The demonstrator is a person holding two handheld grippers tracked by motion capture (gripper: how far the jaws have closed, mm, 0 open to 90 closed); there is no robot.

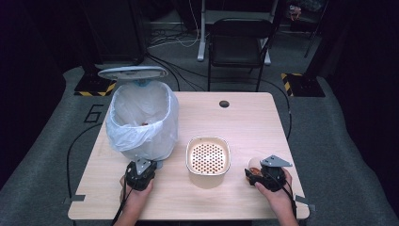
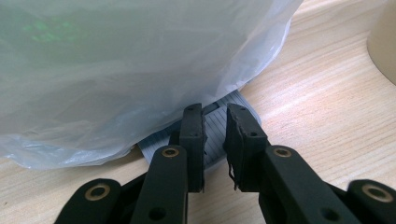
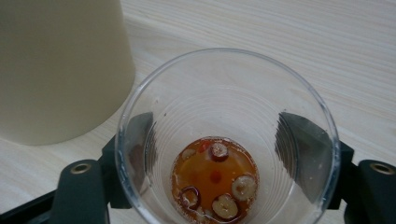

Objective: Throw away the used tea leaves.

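On the right side of the wooden tabletop (image 1: pixel 254 117), the right gripper (image 1: pixel 258 174) has a clear plastic cup (image 3: pixel 227 140) between its jaws, one jaw against each side of the cup wall, grasping it. The cup stands upright and holds a little amber liquid with round fruit slices (image 3: pixel 215 179) at the bottom. Just beside it stands a cream strainer tub (image 1: pixel 208 160) with a perforated insert, near the middle of the tabletop. At the left, the left gripper (image 2: pixel 214 140) rests with its jaws nearly closed, clamped on the grey ribbed pedal (image 2: pixel 215 126) at the foot of a pedal bin (image 1: pixel 141 120) lined with a translucent bag, its lid (image 1: pixel 132 72) raised.
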